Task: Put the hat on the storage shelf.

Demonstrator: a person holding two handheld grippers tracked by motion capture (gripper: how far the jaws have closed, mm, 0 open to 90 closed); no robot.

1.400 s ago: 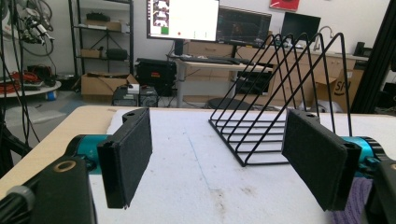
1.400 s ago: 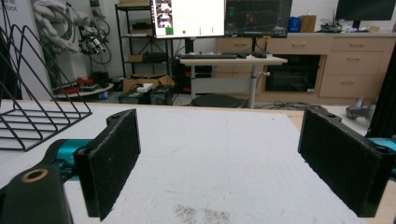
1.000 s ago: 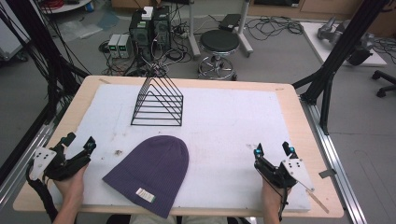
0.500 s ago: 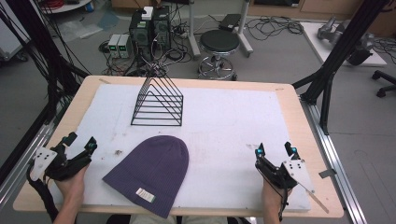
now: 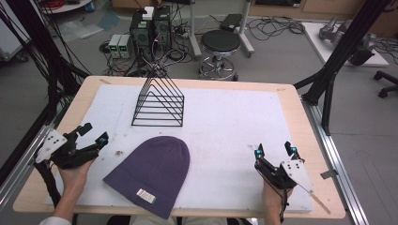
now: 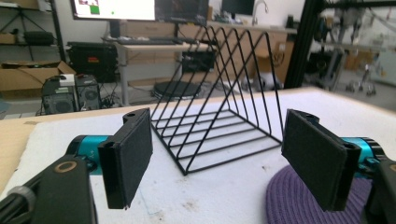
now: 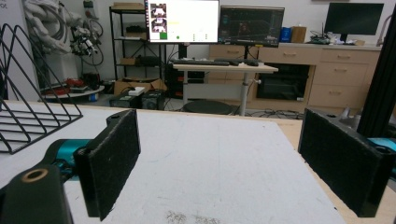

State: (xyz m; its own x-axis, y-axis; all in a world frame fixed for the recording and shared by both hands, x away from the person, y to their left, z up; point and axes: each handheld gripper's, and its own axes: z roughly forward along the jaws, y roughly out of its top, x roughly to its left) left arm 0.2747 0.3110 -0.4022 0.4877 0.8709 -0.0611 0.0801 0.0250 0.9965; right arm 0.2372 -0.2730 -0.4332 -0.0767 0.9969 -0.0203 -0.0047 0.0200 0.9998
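Note:
A purple knit beanie [image 5: 152, 174] lies flat on the white mat near the table's front, its label toward the front edge. Behind it stands a black wire triangular rack [image 5: 158, 102], also seen as the rack [image 6: 219, 102] in the left gripper view. My left gripper [image 5: 94, 134] rests at the front left, open and empty, pointing toward the beanie's edge [image 6: 299, 198]. My right gripper [image 5: 275, 150] sits at the front right, open and empty, over bare mat [image 7: 219, 158].
The white mat [image 5: 234, 122] covers most of the wooden table [image 5: 302, 117]. A stool [image 5: 220, 44] and computer boxes [image 5: 150, 23] stand on the floor beyond the far edge. Black frame posts [image 5: 338, 51] rise at the table's sides.

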